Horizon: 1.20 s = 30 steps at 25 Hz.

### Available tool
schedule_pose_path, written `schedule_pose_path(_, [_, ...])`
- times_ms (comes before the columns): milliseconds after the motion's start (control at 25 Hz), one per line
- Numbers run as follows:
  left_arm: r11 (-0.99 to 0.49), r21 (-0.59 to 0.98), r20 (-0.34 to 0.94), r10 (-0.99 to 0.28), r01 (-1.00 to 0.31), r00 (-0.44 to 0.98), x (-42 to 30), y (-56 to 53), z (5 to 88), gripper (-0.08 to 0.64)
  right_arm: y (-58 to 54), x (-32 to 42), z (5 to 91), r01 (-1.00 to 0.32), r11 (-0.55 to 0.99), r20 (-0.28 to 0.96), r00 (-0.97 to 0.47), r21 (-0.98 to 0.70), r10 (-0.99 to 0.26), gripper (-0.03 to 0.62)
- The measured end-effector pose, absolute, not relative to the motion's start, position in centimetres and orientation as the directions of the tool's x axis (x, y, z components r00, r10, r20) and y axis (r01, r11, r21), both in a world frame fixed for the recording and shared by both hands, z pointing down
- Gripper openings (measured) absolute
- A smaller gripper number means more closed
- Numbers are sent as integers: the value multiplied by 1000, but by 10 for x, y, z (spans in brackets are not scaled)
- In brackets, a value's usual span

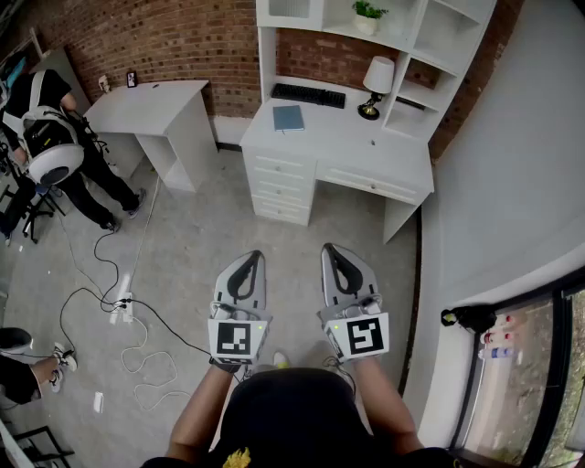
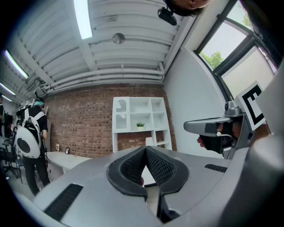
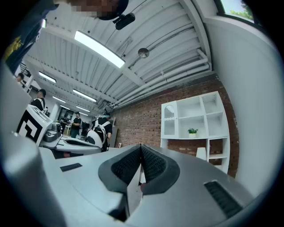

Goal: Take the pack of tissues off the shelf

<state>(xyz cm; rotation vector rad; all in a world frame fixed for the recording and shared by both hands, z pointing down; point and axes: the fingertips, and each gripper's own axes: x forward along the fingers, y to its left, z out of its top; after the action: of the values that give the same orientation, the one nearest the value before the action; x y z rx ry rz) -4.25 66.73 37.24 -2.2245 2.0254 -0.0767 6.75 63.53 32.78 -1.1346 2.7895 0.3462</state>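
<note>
A white desk (image 1: 338, 137) with a white shelf unit (image 1: 416, 55) above it stands against the brick wall ahead. On the shelves I see a small green plant (image 1: 368, 13) and a white lamp (image 1: 375, 82). A black keyboard (image 1: 308, 95) and a blue book (image 1: 288, 117) lie on the desktop. I cannot make out a pack of tissues in any view. My left gripper (image 1: 249, 258) and right gripper (image 1: 329, 249) hover side by side over the floor, well short of the desk. Both are shut with nothing between the jaws, as the left gripper (image 2: 145, 149) and right gripper (image 3: 141, 146) also appear in their own views.
A second white desk (image 1: 155, 105) stands at the left. A person with a white backpack (image 1: 50, 146) stands beside it. Cables and a power strip (image 1: 122, 309) lie on the floor at the left. A curved white wall (image 1: 512, 183) and a window (image 1: 512, 375) bound the right side.
</note>
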Motion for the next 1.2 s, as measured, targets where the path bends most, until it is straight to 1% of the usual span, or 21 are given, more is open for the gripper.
schedule_pose_path(120, [-95,-127,-48,-994,-987,102,-43,670,374,17,639,61,332,-692,699,-159,-722,180,-674,0])
schedule_pose_path(240, [-94,-123,-51,-994,-988,101,-45,673,375,17,645,52,327,-683,703,-185,-730,198,-658,0])
schedule_pose_path(400, [-88,-134,-56,-994,-987,96,-44,672,376,17,647,48,328,-681,695,-188,-732,232,-655,2])
schedule_pose_path(640, [-80,-145,-77,-993,-986,92,-35,670,373,17,642,54,330,-689,690,-191,-725,222,-662,2])
schedule_pose_path(680, [-79,-151,-79,-993,-985,92,-35,669,373,17,640,56,331,-690,691,-189,-723,215,-664,17])
schedule_pose_path(800, [-76,-171,-71,-993,-982,89,-35,668,374,17,635,57,332,-690,698,-185,-724,191,-664,120])
schedule_pose_path(840, [-73,-166,-68,-994,-983,86,-36,668,374,17,634,57,332,-688,703,-183,-726,182,-663,145])
schedule_pose_path(960, [-70,-153,-72,-994,-986,82,-38,663,372,17,626,58,333,-683,718,-166,-729,132,-663,308])
schedule_pose_path(1000, [-71,-153,-72,-994,-986,82,-39,662,371,17,623,60,334,-688,716,-162,-725,118,-669,345])
schedule_pose_path(1040, [-72,-152,-72,-994,-986,84,-39,660,371,17,620,62,334,-694,712,-159,-719,111,-676,371])
schedule_pose_path(1200, [-80,-143,-71,-993,-987,90,-41,653,370,17,609,67,332,-711,694,-150,-702,112,-696,379])
